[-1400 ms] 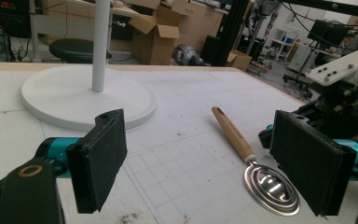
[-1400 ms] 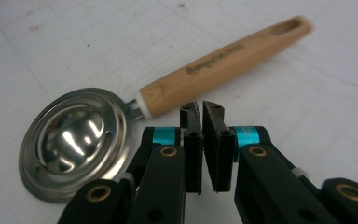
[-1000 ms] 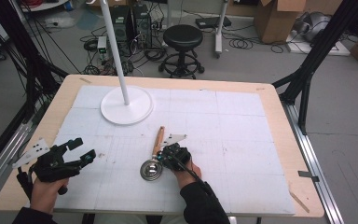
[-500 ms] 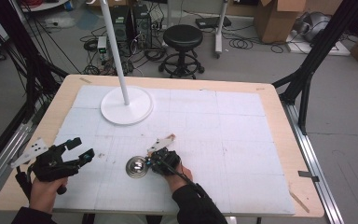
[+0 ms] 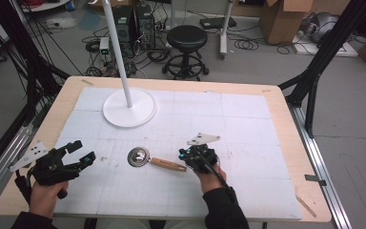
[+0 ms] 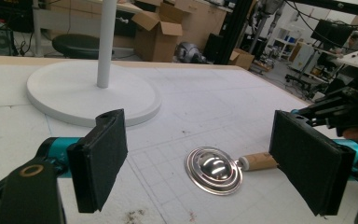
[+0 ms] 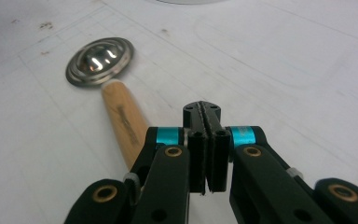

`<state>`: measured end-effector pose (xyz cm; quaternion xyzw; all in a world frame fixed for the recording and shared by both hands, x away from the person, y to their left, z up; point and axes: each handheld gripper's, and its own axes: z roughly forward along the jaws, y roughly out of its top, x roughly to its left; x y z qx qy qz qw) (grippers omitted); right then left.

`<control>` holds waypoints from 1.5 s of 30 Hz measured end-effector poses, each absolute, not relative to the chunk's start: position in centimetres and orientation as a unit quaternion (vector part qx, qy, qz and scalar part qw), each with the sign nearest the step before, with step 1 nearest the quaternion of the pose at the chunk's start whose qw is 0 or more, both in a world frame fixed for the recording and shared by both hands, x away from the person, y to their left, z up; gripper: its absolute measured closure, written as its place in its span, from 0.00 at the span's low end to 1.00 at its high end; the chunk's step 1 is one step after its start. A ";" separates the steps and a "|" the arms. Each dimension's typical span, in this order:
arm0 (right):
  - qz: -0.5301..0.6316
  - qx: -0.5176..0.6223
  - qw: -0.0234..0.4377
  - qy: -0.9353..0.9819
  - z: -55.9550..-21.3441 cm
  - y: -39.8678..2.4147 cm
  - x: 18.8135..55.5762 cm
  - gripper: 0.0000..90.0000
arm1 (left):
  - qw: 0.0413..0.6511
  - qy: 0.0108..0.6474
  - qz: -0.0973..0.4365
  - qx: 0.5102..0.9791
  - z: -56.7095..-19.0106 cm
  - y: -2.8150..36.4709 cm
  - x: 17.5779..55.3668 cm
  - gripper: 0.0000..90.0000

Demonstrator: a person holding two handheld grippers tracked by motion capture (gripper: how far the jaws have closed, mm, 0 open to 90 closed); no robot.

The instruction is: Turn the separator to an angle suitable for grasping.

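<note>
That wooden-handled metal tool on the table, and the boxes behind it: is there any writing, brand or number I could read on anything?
None can be read.
Wooden handle: a dark mark runs along it, too blurred to read.
Cardboard boxes on the floor: no legible print.
White mat: only faint grid lines, no numbers.
Right hand-held gripper, shut beside the handle: no label visible.

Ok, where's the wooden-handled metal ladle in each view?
High view: ladle lies low centre on the mat, bowl left, handle toward the right hand-held gripper.
Left gripper view: lower middle, bowl between the open jaws.
Right gripper view: upper left, bowl, handle running down beside the shut jaws.
Shared landmark: white round stand base.
</note>
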<state>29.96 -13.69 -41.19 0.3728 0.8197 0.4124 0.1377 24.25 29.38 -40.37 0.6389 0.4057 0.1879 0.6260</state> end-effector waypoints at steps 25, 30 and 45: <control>0.389 0.377 0.165 0.824 -43.1 -14.7 29.0 0.99 | 0.624 0.409 0.189 0.638 -40.4 29.4 24.3 0.22; 0.382 0.419 0.166 0.807 -43.7 -16.1 29.6 0.99 | 0.625 0.410 0.189 0.637 -40.5 29.5 24.3 0.22; 0.392 0.419 0.158 0.804 -43.6 -13.1 31.6 0.99 | 0.626 0.413 0.188 0.635 -40.5 29.8 24.3 0.22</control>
